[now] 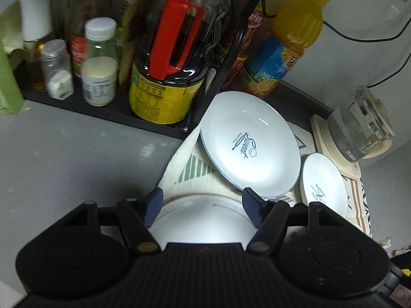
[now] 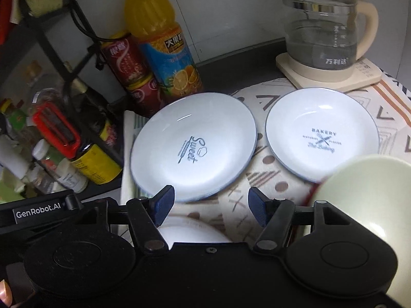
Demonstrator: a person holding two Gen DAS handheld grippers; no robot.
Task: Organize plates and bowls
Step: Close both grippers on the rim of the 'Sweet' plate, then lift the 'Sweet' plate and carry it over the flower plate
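In the left wrist view, a round white plate with a thin blue rim and a "Sweet" print lies tilted on a patterned cream cloth, its far edge close to a black shelf tray crowded with bottles and jars; a smaller white plate printed "Bakery" sits just beside it, near a glass kettle on a cream base. The left hand-held gripper hangs with its blue pads apart over an overturned white bowl, and contact cannot be told. Bare grey desk lies to the left. In the right wrist view, the two plates lie side by side on the cloth, nearly touching. The right hand-held gripper stands partly open and holds nothing, with cloth between its pads. A pale green bowl, blurred, crowds the right edge.
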